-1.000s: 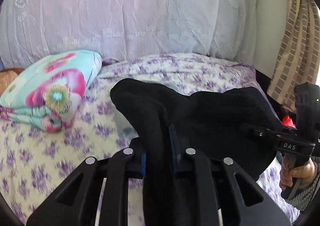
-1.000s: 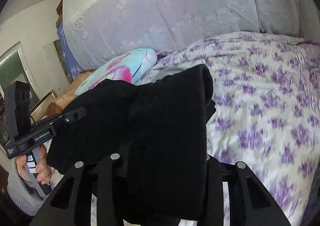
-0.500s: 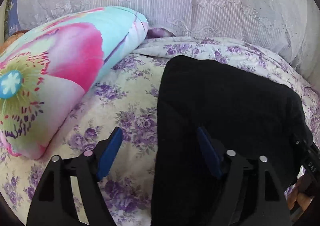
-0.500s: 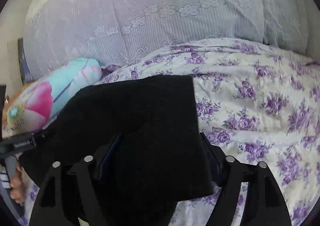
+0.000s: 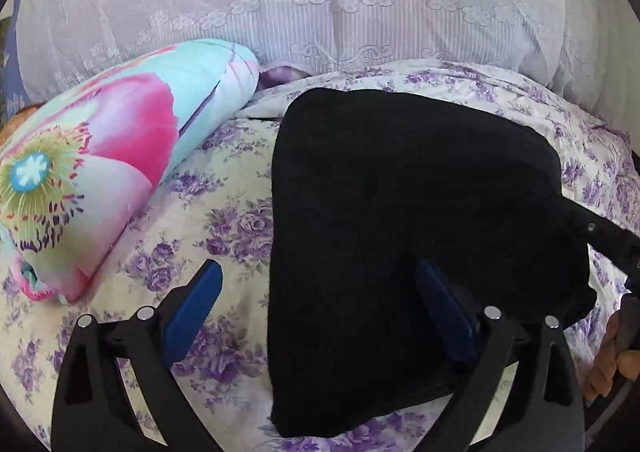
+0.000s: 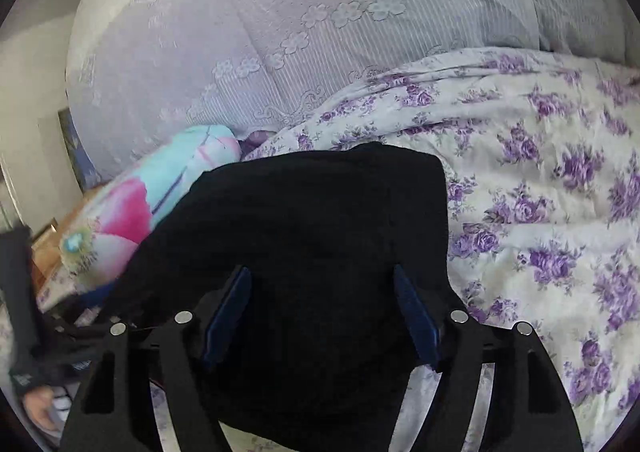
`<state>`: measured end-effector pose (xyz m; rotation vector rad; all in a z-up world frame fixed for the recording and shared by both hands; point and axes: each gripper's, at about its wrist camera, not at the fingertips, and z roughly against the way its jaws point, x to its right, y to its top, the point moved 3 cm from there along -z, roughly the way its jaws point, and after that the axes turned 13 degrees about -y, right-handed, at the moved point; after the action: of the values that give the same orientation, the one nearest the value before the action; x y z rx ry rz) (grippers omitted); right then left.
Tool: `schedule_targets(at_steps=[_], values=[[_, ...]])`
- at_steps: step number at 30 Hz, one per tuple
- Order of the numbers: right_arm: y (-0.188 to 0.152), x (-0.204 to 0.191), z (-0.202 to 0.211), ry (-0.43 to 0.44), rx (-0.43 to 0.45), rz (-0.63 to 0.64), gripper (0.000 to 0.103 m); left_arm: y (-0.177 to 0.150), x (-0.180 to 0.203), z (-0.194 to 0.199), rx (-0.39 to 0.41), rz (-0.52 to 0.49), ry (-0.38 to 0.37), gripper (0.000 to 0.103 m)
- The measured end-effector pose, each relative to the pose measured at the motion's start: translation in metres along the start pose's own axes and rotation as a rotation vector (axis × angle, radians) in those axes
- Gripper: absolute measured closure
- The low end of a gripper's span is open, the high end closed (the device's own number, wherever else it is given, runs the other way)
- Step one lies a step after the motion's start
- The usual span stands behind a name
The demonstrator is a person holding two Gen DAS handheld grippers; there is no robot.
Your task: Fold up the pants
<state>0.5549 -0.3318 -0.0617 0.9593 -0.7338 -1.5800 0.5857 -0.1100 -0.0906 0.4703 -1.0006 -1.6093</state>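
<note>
The black pants [image 5: 400, 192] lie folded in a flat pad on the purple-flowered bedsheet [image 5: 224, 220]. My left gripper [image 5: 320, 308] straddles their left edge with its jaws opening wide; the left blue pad [image 5: 196, 304] hangs over bare sheet and the right pad rests on the cloth. In the right wrist view the pants [image 6: 320, 212] fill the middle, and my right gripper [image 6: 322, 312] stands over their near part, jaws apart and closing a little, the cloth between the pads without being pinched.
A folded floral blanket [image 5: 100, 172] in pink and turquoise lies left of the pants. A tall pile under white lace cloth [image 5: 320, 12] backs the bed. The other gripper's body [image 5: 608, 244] and a hand [image 5: 612, 364] sit at the right edge.
Both grippers came forward and down with the pants, then let go. The pants hung bunched in shut jaws before; now they lie flat on the sheet between open jaws.
</note>
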Motion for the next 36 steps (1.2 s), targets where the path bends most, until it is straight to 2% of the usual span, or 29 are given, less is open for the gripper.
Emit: schedule_targets(at_steps=[2,4,7,12,15,19,23,27,31,36], values=[[0.003,0.004,0.022,-0.036,0.087,-0.031,0.03,0.005,-0.007,0.018,0.048,0.037,-0.002,0.008],[0.006,0.007,0.045,-0.044,0.137,-0.044,0.03,0.006,-0.009,0.035,0.095,0.053,0.02,0.008],[-0.001,0.013,0.078,-0.051,0.148,-0.087,0.016,-0.007,-0.007,0.068,0.111,0.066,0.026,0.008],[-0.029,0.031,0.146,-0.064,0.129,-0.178,0.016,-0.05,0.016,0.13,0.105,0.006,0.074,0.008],[-0.042,0.042,0.199,-0.083,0.17,-0.223,0.013,-0.082,0.031,0.168,0.101,-0.029,0.095,0.005],[-0.064,0.055,0.267,-0.164,0.238,-0.254,0.004,-0.131,0.044,0.205,0.072,-0.042,0.117,0.005],[-0.11,0.075,0.32,-0.216,0.261,-0.312,0.004,-0.159,0.053,0.229,0.073,-0.07,0.159,0.005],[-0.143,0.084,0.343,-0.185,0.216,-0.38,0.004,-0.172,0.048,0.246,0.09,-0.022,0.152,0.005],[-0.138,0.066,0.35,-0.213,0.288,-0.272,0.004,-0.174,0.035,0.248,0.089,0.034,0.159,0.005],[-0.14,0.044,0.335,-0.214,0.231,-0.156,0.004,-0.177,0.021,0.231,0.016,0.1,0.142,0.005]])
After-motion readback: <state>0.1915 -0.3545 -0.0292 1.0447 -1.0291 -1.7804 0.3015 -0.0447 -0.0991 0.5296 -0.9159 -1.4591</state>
